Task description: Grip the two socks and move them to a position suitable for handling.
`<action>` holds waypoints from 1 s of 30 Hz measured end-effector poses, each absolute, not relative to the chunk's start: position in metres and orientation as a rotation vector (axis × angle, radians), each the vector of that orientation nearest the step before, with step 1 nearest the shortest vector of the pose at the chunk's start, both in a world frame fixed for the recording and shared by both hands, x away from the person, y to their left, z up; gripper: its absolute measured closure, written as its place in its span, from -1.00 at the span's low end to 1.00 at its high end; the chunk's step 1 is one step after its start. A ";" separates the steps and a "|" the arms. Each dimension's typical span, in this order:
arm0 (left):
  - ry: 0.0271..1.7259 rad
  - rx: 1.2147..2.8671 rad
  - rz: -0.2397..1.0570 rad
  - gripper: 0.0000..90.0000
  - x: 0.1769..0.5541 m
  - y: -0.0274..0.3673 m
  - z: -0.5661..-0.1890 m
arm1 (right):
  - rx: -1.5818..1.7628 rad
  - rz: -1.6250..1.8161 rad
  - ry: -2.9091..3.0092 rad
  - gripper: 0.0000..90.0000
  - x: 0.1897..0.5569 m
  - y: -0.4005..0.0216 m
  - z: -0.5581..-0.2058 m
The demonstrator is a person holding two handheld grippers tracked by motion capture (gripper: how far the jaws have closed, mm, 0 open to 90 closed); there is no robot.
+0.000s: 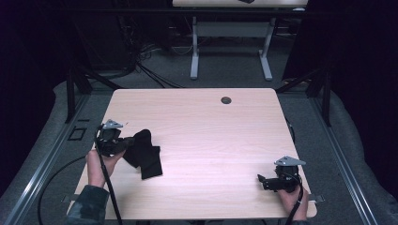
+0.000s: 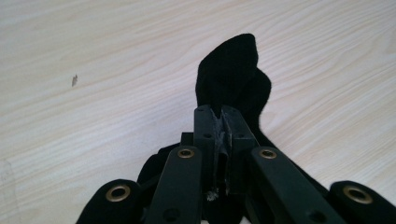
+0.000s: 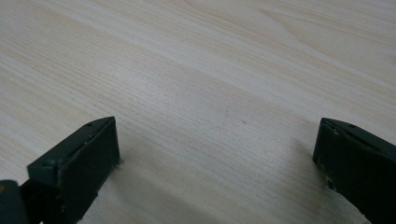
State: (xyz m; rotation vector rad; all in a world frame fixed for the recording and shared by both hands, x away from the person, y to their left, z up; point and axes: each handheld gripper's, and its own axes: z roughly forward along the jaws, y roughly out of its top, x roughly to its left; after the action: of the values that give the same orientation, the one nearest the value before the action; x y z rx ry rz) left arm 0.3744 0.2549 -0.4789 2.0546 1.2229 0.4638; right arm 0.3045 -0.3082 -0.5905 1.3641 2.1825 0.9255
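A black sock [image 1: 146,155] lies crumpled on the left part of the light wooden table [image 1: 216,136]. My left gripper [image 1: 127,144] is shut on the sock's near end, and one end of the fabric hangs lifted off the wood. In the left gripper view the two pads [image 2: 222,114] are pressed together on the black sock [image 2: 231,70], which sticks out beyond them and bunches beneath. My right gripper [image 1: 261,180] rests near the table's front right corner, pointing left. Its jaws [image 3: 217,140] stand wide open over bare wood with nothing between them.
A round cable hole [image 1: 226,100] sits near the table's far edge. Beyond it stands another desk with white legs [image 1: 194,56], with cables [image 1: 141,61] on the grey floor. Dark curtains and black frame struts [image 1: 75,84] flank both sides.
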 end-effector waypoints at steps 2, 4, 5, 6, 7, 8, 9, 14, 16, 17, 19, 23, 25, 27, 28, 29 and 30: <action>1.206 2.055 0.474 0.92 0.372 0.252 -0.472 | 1.365 0.927 2.180 -1.00 0.305 -0.308 -0.591; 1.185 2.062 0.481 0.92 0.369 0.248 -0.464 | 1.365 0.927 2.180 -1.00 0.305 -0.308 -0.591; 1.166 2.067 0.483 0.92 0.366 0.246 -0.458 | 1.366 0.927 2.180 -1.00 0.304 -0.308 -0.591; 1.166 2.067 0.483 0.92 0.366 0.246 -0.458 | 1.366 0.927 2.180 -1.00 0.304 -0.308 -0.591; 1.153 2.061 0.489 0.92 0.365 0.245 -0.455 | 1.369 0.924 2.182 -1.00 0.304 -0.308 -0.590; 1.140 2.061 0.489 0.92 0.363 0.243 -0.452 | 1.368 0.922 2.184 -1.00 0.304 -0.308 -0.590; 1.128 2.055 0.492 0.92 0.362 0.242 -0.448 | 1.368 0.922 2.184 -1.00 0.304 -0.308 -0.590; 1.073 2.059 0.503 0.92 0.354 0.229 -0.433 | 1.368 0.923 2.183 -1.00 0.304 -0.308 -0.590; 1.047 2.059 0.503 0.92 0.351 0.221 -0.428 | 1.368 0.923 2.184 -1.00 0.304 -0.308 -0.590; 1.047 2.059 0.503 0.92 0.351 0.221 -0.428 | 1.368 0.923 2.184 -1.00 0.304 -0.308 -0.590; 1.023 2.068 0.496 0.92 0.349 0.214 -0.424 | 1.368 0.923 2.184 -1.00 0.304 -0.308 -0.590; 0.980 2.081 0.488 0.92 0.344 0.199 -0.420 | 1.367 0.923 2.184 -1.00 0.304 -0.308 -0.590; 0.959 2.089 0.480 0.92 0.342 0.192 -0.420 | 1.368 0.923 2.184 -1.00 0.304 -0.308 -0.590; 0.938 2.097 0.465 0.92 0.341 0.183 -0.420 | 1.368 0.923 2.184 -1.00 0.304 -0.308 -0.590; 0.924 2.102 0.453 0.92 0.340 0.176 -0.422 | 1.368 0.923 2.184 -1.00 0.304 -0.308 -0.590; 0.924 2.102 0.453 0.92 0.340 0.176 -0.422 | 1.368 0.923 2.184 -1.00 0.304 -0.308 -0.590; 0.903 2.115 0.435 0.92 0.338 0.168 -0.423 | 1.368 0.923 2.184 -1.00 0.304 -0.308 -0.590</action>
State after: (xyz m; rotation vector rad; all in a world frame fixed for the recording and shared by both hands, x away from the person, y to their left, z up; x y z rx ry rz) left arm 0.3383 0.1681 -0.4229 2.1155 0.9032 0.4348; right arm 0.3043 -0.3083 -0.5902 1.3678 2.1839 0.9232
